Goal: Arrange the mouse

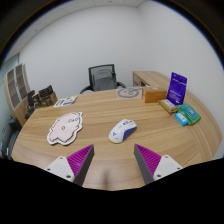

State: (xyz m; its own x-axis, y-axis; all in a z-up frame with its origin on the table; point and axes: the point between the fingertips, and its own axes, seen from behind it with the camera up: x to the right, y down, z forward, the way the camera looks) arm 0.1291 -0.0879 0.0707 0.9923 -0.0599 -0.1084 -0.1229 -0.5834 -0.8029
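A white and blue computer mouse [122, 129] lies on the round wooden table [100, 110], just ahead of my fingers and a little right of their midline. A light mouse mat with a pink pattern [66, 126] lies to the mouse's left. My gripper [112, 160] is open and empty; its purple pads [76, 160] stand wide apart above the near table edge, with bare wood between them.
A black office chair [102, 77] stands at the far side. A purple box [178, 88], a blue box [188, 116] and a wooden cabinet [152, 82] are at the right. A round plate [129, 92] and papers [66, 100] lie farther back. Shelves [16, 88] stand at the left.
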